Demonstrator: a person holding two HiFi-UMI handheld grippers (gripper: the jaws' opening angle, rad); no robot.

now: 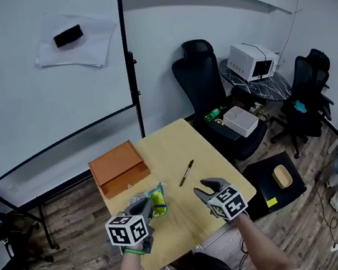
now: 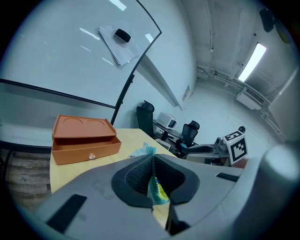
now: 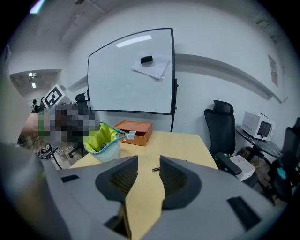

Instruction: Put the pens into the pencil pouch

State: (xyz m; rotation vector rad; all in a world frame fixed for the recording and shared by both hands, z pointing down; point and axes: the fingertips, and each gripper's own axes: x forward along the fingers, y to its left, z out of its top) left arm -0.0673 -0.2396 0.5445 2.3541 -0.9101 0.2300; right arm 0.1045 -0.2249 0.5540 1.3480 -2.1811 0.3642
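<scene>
R gripper (image 1: 202, 189), jaws apart & empty, is facing pen (image 1: 186, 172) lying crosswise just ahead, mid-table; L gripper (image 1: 148, 205) is clamping pouch (image 1: 159, 199).

**Matt plastic, soft cloth, pale wood**

My right claw (image 3: 148, 158) has a matt grey plastic shell and dark ribbed pads (image 3: 123, 179). The pouch (image 3: 104, 140) looks like soft cloth with a lime lining. The surface (image 1: 177, 146) is smooth pale wood, barely shiny. The orange box (image 1: 118, 167) looks matt and the whiteboard (image 1: 36, 88) glossy.

- Left gripper (image 1: 143, 205), right gripper (image 1: 204, 187): grey shells, dark ribbed pads (image 3: 117, 180).
- Cubes (image 1: 129, 229): white with black square markers.
- Green wristband (image 1: 133, 251) on left wrist.
</scene>
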